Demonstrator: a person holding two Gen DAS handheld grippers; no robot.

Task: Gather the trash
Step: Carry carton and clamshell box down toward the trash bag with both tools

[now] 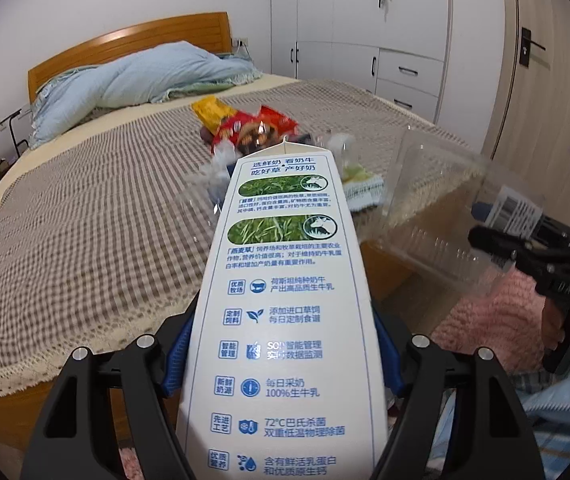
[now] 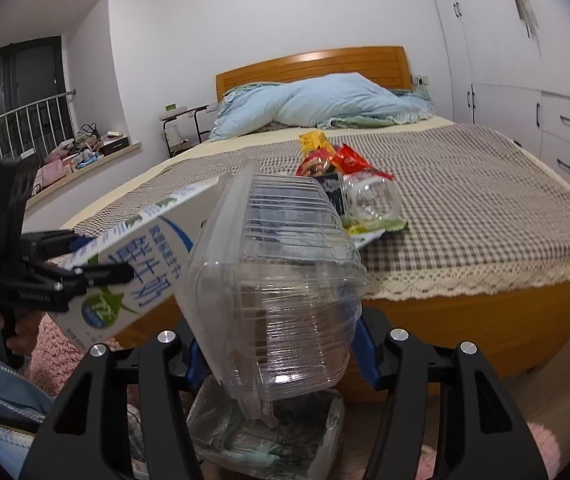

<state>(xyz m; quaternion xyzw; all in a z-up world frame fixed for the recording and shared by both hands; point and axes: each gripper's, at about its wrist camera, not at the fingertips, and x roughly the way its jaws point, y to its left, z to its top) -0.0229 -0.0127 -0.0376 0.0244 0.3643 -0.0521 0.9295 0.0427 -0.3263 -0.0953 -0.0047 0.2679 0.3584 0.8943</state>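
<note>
A white milk carton [image 1: 285,320] with blue print fills the middle of the left wrist view, and my left gripper [image 1: 283,360] is shut on its sides with the blue pads. A clear ribbed plastic clamshell box [image 2: 281,280] sits between the fingers of my right gripper [image 2: 281,352], which is shut on it. Each view shows the other tool: the right gripper [image 1: 497,240] with the box [image 1: 437,208], and the left gripper [image 2: 101,256] with the carton [image 2: 137,264]. Both are held off the bed's foot end. On the checked bedspread [image 1: 85,220] lie a red snack wrapper [image 1: 253,132], a yellow wrapper [image 1: 213,114], a clear bottle [image 2: 369,200] and a green-white wrapper [image 2: 365,232].
A bin lined with a plastic bag [image 2: 269,436] stands on the floor right below the clamshell box. A pink rug [image 1: 497,320] lies beside the wooden bed frame [image 2: 465,328]. Blue pillows [image 2: 325,104] are at the headboard, white wardrobes [image 1: 365,20] on the right, and a person's hand [image 2: 21,320] holds the left tool.
</note>
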